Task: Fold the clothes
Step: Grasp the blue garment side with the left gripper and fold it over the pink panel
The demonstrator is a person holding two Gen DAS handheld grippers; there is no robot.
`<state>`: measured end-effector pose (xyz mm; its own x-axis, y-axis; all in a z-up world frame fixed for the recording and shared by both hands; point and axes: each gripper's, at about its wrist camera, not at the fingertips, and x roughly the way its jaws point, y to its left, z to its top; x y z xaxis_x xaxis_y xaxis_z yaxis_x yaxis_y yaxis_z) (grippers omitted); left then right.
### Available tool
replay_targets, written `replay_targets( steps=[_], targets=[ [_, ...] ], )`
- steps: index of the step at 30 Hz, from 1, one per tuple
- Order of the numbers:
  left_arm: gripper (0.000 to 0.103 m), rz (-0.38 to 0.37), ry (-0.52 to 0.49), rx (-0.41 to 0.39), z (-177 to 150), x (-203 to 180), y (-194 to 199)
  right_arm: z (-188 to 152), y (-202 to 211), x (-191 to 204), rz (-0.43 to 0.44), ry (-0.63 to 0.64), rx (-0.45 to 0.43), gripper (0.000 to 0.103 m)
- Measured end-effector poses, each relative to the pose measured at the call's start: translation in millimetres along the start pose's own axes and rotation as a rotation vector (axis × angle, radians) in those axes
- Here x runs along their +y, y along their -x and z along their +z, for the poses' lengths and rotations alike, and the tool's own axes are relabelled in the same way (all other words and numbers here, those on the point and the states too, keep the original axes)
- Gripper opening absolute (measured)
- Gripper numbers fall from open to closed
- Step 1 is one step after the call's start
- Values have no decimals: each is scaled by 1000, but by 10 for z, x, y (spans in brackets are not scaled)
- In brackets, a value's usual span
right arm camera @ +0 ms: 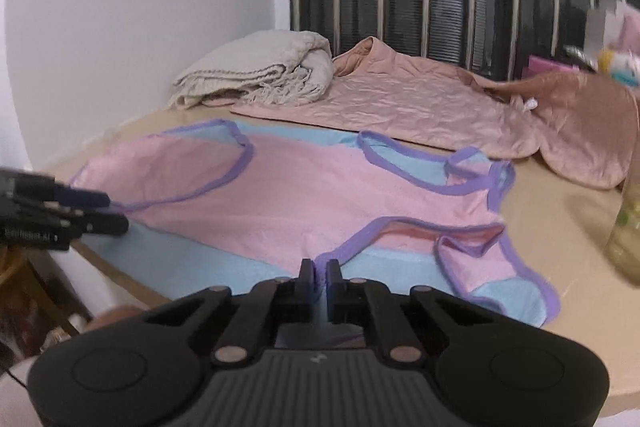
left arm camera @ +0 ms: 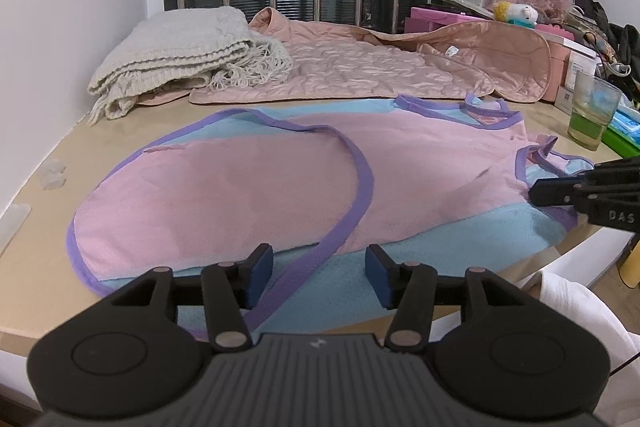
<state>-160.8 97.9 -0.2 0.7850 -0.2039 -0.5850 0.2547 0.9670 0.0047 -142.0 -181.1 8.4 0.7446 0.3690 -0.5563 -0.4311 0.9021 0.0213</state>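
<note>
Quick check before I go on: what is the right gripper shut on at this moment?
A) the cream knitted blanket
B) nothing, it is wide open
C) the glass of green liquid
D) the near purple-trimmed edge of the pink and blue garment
D: in the right wrist view the right gripper has its jaws nearly together on the pink and blue garment at its near purple-trimmed edge.

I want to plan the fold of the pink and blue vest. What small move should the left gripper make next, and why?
Probably close the left gripper on the vest edge. Its jaws stand open around the purple trim near the table edge, while the right gripper looks nearly shut at the armhole trim, so both sides could then lift together.
</note>
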Motion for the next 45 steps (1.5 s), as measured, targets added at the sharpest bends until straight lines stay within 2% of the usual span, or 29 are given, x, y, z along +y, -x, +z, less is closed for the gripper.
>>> replay_targets(
  steps=[3, 5, 7, 9, 11, 13, 16, 18, 20, 21, 22, 23, 24, 25, 26, 30, 33, 35, 37, 40, 41, 42, 43, 45],
  targets=[
    [53, -13, -11, -11, -15, 20, 23, 13, 62, -79, 5, -27, 3, 5],
    [53, -48, -51, -40, -31, 23, 98, 19, 96, -132, 0, -11, -5, 13],
    [56, -111, -129, -101, -64, 21, 240, 2, 232, -129, 42, 72, -58, 22],
    [60, -151, -245, -127, -110, -15, 334, -47, 406, -74, 132, 211, -139, 40],
    [60, -169, -344, -104, -167, -62, 305, -97, 475, 24, 221, 377, -154, 41],
    [60, -182, -435, -71, -227, -108, 246, -141, 417, 120, 264, 511, -113, 38],
    [60, -135, -534, -48, -308, -164, 149, -213, 261, 206, 261, 651, -57, 38],
    [60, -119, -567, -56, -340, -176, 141, -250, 208, 221, 250, 703, -27, 38],
    [53, -118, -588, -66, -369, -160, 147, -284, 196, 212, 240, 730, -25, 34],
    [41, -115, -596, -75, -375, -135, 157, -297, 197, 204, 230, 738, -32, 19],
    [34, -119, -602, -75, -360, -110, 170, -283, 195, 197, 212, 732, -41, 16],
    [30, -137, -606, -64, -330, -73, 190, -228, 203, 180, 233, 704, -33, 8],
    [20, -159, -609, -49, -290, -31, 211, -173, 212, 163, 254, 675, -24, 0],
    [8, -183, -606, -33, -230, 20, 233, -120, 222, 146, 272, 651, -19, 0],
    [2, -199, -598, -23, -171, 70, 253, -82, 240, 135, 272, 654, -31, 0],
    [0, -272, -551, -46, 114, 277, 295, 228, 222, -47, 288, 619, -79, 0],
    [0, -307, -487, -39, 467, 488, 69, 622, 56, -239, 300, 587, -95, 0],
    [1, -298, -456, 16, 641, 557, -215, 869, -162, -307, 294, 566, -99, 0],
    [11, -250, -414, 77, 751, 621, -490, 1014, -403, -300, 248, 550, -70, 2],
    [24, -209, -313, 80, 736, 874, -485, 1078, -489, -325, 117, 583, -47, 15],
    [28, -216, -259, 59, 675, 982, -381, 1048, -385, -379, 88, 591, -58, 25],
    [40, -224, -206, 39, 615, 1091, -276, 988, -221, -475, 81, 582, -80, 36],
    [47, -231, -152, 18, 554, 1199, -172, 915, -42, -586, 95, 556, -97, 39],
    [50, -230, -82, 3, 423, 1324, -62, 737, 196, -789, 149, 493, -53, 41]
  ],
)
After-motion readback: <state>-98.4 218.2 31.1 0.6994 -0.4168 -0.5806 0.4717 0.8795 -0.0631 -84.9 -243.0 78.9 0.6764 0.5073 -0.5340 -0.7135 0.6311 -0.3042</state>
